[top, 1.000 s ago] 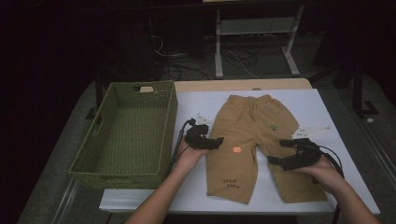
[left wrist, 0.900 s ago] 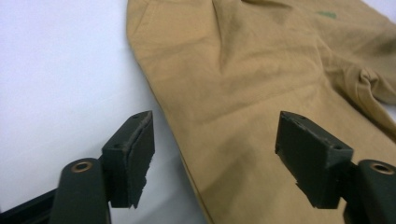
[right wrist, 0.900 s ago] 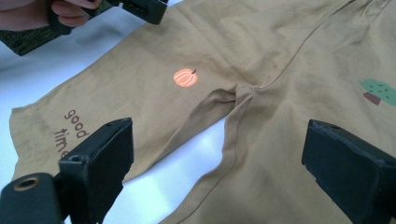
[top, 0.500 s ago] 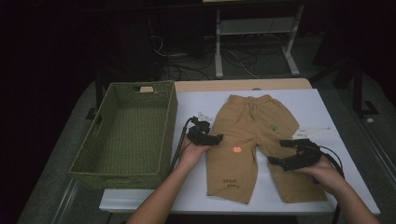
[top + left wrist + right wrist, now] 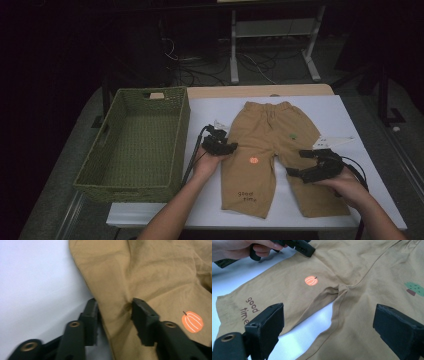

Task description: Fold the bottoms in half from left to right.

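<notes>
- Left gripper (image 5: 220, 145) is sitting at the outer edge of the tan trousers' (image 5: 272, 150) left leg; its jaws have just been closing, with a fold of the cloth bunching between the pads (image 5: 91, 315).
- Right gripper (image 5: 317, 165) is hovering over the other leg with its jaws standing wide, nothing between them.
- Trousers are lying flat on the white table (image 5: 345, 112), waistband away from the person, an orange pumpkin print (image 5: 254, 160) near the crotch.
- Green woven basket (image 5: 135, 145) is standing just beside the left gripper.
</notes>
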{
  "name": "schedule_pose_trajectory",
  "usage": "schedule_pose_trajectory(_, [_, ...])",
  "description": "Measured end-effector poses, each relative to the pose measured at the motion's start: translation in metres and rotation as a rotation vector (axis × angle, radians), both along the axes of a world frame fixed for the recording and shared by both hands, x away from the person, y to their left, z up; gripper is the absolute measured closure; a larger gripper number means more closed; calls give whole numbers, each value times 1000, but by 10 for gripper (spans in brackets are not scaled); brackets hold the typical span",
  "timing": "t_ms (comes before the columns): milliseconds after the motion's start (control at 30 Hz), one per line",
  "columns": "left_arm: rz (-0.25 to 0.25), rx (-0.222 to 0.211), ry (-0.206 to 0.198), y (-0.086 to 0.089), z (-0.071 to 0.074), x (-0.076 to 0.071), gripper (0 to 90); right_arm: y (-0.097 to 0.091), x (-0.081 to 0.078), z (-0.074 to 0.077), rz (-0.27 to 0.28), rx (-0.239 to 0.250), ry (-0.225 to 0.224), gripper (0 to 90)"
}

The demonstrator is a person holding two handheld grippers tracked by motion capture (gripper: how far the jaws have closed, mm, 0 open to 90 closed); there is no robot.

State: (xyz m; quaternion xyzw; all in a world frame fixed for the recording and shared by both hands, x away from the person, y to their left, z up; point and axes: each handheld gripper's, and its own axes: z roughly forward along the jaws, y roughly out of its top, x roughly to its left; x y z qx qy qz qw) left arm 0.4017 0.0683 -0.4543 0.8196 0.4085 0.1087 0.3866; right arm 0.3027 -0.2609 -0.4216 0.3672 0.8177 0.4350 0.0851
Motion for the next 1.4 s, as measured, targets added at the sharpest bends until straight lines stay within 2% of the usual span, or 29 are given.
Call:
schedule_pose_trajectory(133, [8, -1, 5, 1, 0, 0, 723, 0, 0, 0, 1, -1, 1, 106])
schedule_pose_trajectory(467, [-11, -3, 2, -3, -1, -2, 867, -1, 0, 0, 0, -2, 1, 109])
schedule_pose_trajectory(700, [1, 5, 9, 0, 0, 0, 878, -2, 0, 0, 0, -7, 1, 111])
schedule_pose_trajectory(967, [66, 23, 23, 13, 4, 6, 878, -2, 0, 0, 1, -11, 1, 112])
schedule_pose_trajectory(1033, [66, 19, 32, 15, 4, 7, 877, -3, -1, 0, -1, -10, 0, 112])
schedule_pose_trajectory(1200, [52, 22, 21, 11, 7, 5, 874, -2, 0, 0, 0, -12, 2, 112])
schedule_pose_trajectory(1400, [37, 11, -11, 6, 15, 0, 873, -2, 0, 0, 0, -14, 3, 113])
